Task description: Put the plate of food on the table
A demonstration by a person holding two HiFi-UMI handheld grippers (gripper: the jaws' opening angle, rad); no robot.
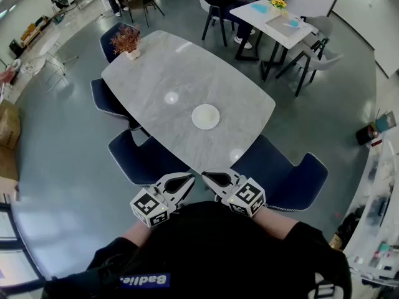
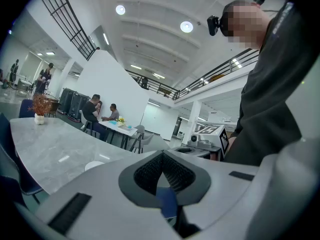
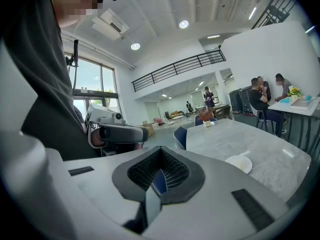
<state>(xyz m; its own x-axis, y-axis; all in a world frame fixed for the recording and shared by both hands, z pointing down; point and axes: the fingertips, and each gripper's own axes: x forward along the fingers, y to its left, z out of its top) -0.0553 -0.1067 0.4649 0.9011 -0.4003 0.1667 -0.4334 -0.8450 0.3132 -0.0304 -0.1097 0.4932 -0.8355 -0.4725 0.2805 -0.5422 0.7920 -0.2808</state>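
Observation:
A white round plate (image 1: 206,116) lies on the grey marble table (image 1: 156,73), towards its near end; whether it holds food is too small to tell. The same plate (image 2: 94,165) shows low at the left in the left gripper view, and the plate (image 3: 239,163) shows at the right in the right gripper view. Both grippers are held close to the person's chest, short of the table's near edge, tips facing each other. My left gripper (image 1: 189,179) (image 2: 161,154) is shut and holds nothing. My right gripper (image 1: 205,176) (image 3: 160,152) is likewise shut and holds nothing.
A small pot of reddish dried flowers (image 1: 126,41) stands at the table's far end. Dark blue chairs (image 1: 283,179) (image 1: 140,157) flank the near end. At the back, people sit at a white table (image 1: 274,14). A shelf with small items (image 1: 380,229) runs along the right.

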